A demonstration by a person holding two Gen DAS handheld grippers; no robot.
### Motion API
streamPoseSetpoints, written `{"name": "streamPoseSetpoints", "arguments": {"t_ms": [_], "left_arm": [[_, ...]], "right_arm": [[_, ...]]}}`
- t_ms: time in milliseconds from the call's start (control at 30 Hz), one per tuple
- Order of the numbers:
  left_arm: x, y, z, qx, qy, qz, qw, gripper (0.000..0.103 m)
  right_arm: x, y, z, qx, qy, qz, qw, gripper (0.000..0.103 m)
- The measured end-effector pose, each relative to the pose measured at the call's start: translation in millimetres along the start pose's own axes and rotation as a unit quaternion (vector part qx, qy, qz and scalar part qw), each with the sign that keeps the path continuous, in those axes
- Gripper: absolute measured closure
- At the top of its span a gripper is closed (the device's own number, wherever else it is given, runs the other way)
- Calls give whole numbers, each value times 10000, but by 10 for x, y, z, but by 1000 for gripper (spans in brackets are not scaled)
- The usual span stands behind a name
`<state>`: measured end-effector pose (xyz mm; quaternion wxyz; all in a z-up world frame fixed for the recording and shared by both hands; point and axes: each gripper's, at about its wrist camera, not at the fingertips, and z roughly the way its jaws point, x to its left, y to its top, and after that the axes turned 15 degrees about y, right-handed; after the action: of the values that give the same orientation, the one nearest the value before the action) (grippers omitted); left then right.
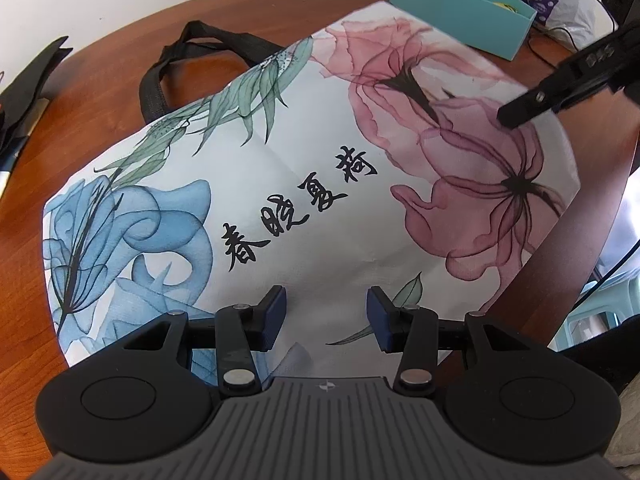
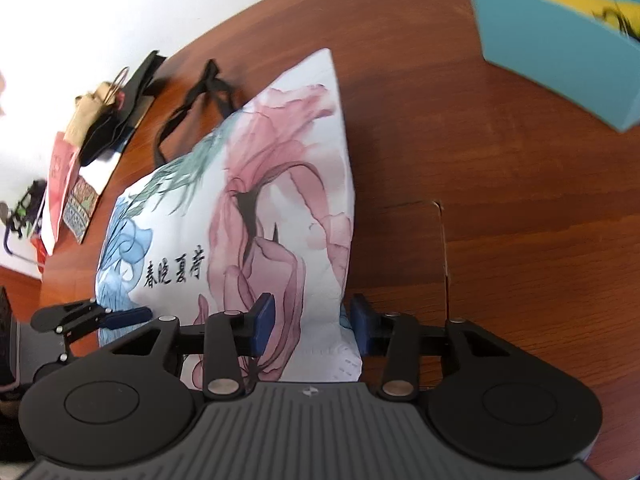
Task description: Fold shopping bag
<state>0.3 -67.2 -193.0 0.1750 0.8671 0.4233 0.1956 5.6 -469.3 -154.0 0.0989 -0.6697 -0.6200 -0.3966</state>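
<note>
Lying flat on the wooden table (image 2: pixel 500 152): floral shopping bag (image 1: pixel 304 184), black handles (image 1: pixel 176 60) splayed off its far end. Left gripper (image 1: pixel 327 316) hovers over the bag's near edge, jaws partly apart, nothing between them. Right gripper (image 2: pixel 312 322) straddles the bag's pink-flower side edge, also part open; pads probably not pressing the fabric. Teal box (image 2: pixel 560 40) sits beyond the bag.

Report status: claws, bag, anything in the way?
Left claw open over floral shopping bag. Right claw open, straddling the bag's edge. Teal box beyond, clear of the bag.
</note>
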Motion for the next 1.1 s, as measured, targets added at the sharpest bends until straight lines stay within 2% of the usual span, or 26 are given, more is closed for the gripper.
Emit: {"name": "streamPoseSetpoints", "arguments": {"t_ms": [100,200,367,633,800,867,1000,1100], "left_arm": [[10,18,-7,24,-47,-13,10000,54],[10,39,-5,45,-104,8,9999,52],[54,32,-11,24,-261,-118,9996,49],[99,2,-35,-158,-491,-142,9986,49],[243,-2,-102,9,-630,-581,9963,49],[406,-44,-260,-39,-672,-797,9945,49],[717,-174,-544,-187,-448,-1188,9917,48],[996,-360,-634,-103,-92,-1463,9891,48]], "right_arm": [[142,1,-90,-96,202,-45,9997,56],[340,39,-184,-124,542,-113,9984,62],[824,77,-174,-154,872,-429,9951,63],[1547,155,108,-1,803,-838,9932,68],[1906,163,360,146,718,-1077,9915,68],[2023,167,440,190,669,-1122,9912,68],[2153,143,538,270,652,-1157,9908,68],[2189,124,582,360,678,-1182,9900,66]]}}
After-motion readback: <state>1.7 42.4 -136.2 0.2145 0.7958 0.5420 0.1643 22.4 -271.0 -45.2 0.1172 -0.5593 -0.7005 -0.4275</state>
